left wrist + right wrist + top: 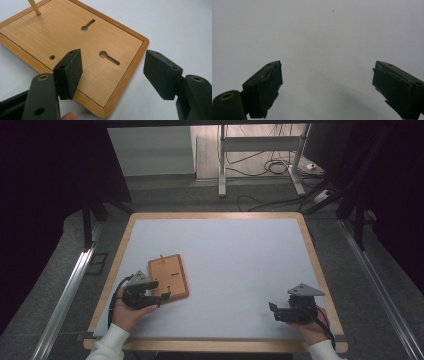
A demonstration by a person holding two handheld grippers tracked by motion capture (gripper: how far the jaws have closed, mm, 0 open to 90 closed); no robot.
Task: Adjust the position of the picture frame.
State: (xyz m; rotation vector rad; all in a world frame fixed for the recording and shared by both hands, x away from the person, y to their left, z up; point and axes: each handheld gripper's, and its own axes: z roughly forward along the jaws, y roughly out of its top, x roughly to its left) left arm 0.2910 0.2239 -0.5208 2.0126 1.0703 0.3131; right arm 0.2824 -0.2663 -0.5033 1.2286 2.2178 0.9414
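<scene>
A flat wooden board (168, 276) with keyhole slots and a thin peg at its far end lies on the white table top, left of centre. My left gripper (161, 296) is open at the board's near corner. In the left gripper view one jaw hangs over the wooden board (75, 42) and the other stands off its edge over the table, so the left gripper (115, 72) straddles that corner. My right gripper (273, 309) is held low at the near right of the table. In the right gripper view the right gripper (327, 87) is open, with bare white surface between its jaws.
The white table top (235, 265) has a wooden rim (310, 245). Beyond the far edge stand a metal frame (222, 165) and loose cables (272, 167) on the floor. Metal rails (65, 295) run along both sides of the table.
</scene>
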